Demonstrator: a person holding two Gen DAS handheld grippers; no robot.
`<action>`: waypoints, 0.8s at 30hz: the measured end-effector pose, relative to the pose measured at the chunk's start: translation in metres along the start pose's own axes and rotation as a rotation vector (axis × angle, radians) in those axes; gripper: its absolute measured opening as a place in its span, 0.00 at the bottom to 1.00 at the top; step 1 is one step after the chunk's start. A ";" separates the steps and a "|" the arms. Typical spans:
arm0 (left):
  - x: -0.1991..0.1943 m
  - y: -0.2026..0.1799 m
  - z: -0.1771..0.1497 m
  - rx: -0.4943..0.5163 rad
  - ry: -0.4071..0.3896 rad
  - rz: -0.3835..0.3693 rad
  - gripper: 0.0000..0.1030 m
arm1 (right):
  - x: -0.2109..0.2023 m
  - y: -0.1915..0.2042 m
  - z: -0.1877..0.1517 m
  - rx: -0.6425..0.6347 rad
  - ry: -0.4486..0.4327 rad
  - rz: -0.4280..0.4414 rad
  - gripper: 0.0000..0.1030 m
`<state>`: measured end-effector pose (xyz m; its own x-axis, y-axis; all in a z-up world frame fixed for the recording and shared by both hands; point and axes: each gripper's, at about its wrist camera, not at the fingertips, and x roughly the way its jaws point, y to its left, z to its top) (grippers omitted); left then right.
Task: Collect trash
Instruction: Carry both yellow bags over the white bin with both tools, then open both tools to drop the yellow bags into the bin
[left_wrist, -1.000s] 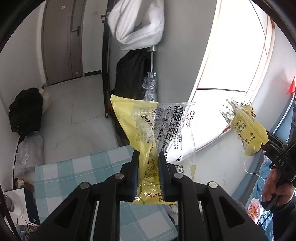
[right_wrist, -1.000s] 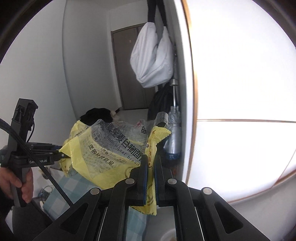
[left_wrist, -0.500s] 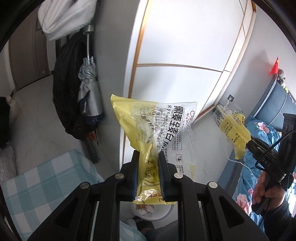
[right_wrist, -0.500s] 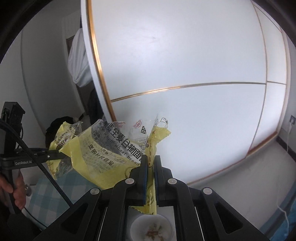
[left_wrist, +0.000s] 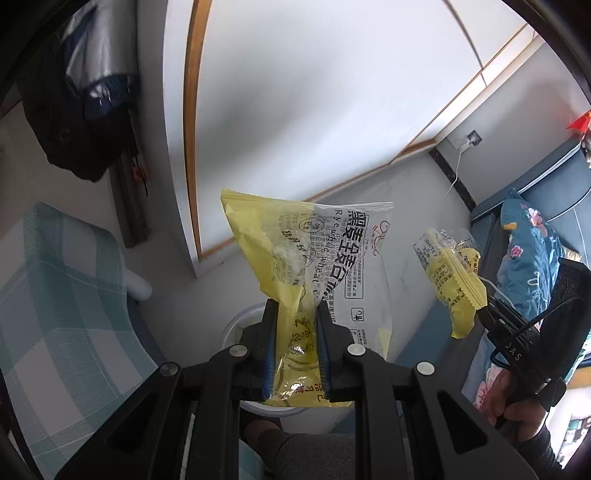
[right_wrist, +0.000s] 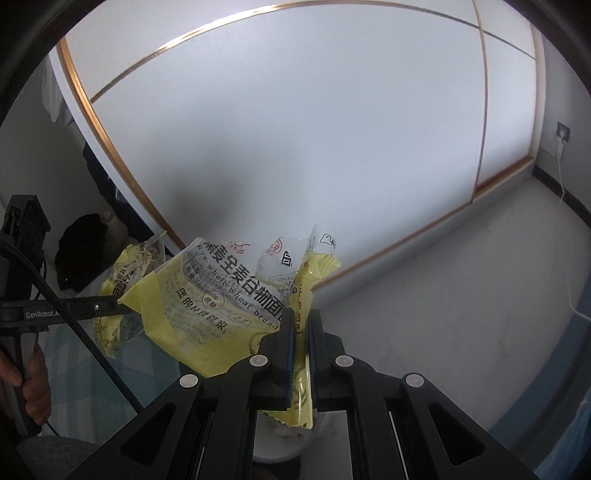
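The left gripper (left_wrist: 293, 343) has its jaws clamped on a yellow wrapper (left_wrist: 314, 266), held above the white bin (left_wrist: 236, 325). To its right, the right gripper (right_wrist: 301, 354) pinches a second wrapper (right_wrist: 301, 295). Light film could drift past the rim when released, or cling to the pads.

A home bedroom is being shown; a wardrobe (right_wrist: 295, 129) with white sliding doors trimmed in gold is filling most of both views; a floral quilt (left_wrist: 528, 258) is being seen at the right edge of the left view, against a blue bed frame (left_wrist: 546, 177); a checked cloth (left_wrist: 62, 295) is lying over a table at the left; dark clothes (left_wrist: 74, 122) are hanging beside the wardrobe; a cable is being run from a wall socket (right_wrist: 563, 131).
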<state>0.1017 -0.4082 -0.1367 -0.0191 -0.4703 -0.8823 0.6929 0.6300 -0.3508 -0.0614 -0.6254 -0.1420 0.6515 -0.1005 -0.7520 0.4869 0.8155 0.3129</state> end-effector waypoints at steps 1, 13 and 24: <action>0.012 0.002 -0.002 -0.010 0.034 -0.003 0.14 | 0.010 -0.003 -0.005 0.013 0.024 0.000 0.06; 0.107 0.023 -0.026 -0.103 0.377 0.052 0.14 | 0.114 -0.020 -0.073 0.150 0.328 0.055 0.06; 0.136 0.040 -0.047 -0.215 0.520 0.068 0.15 | 0.166 -0.016 -0.112 0.294 0.495 0.152 0.09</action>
<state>0.0928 -0.4179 -0.2851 -0.3700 -0.0922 -0.9244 0.5436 0.7854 -0.2959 -0.0262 -0.5916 -0.3365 0.4125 0.3402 -0.8451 0.5957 0.6011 0.5327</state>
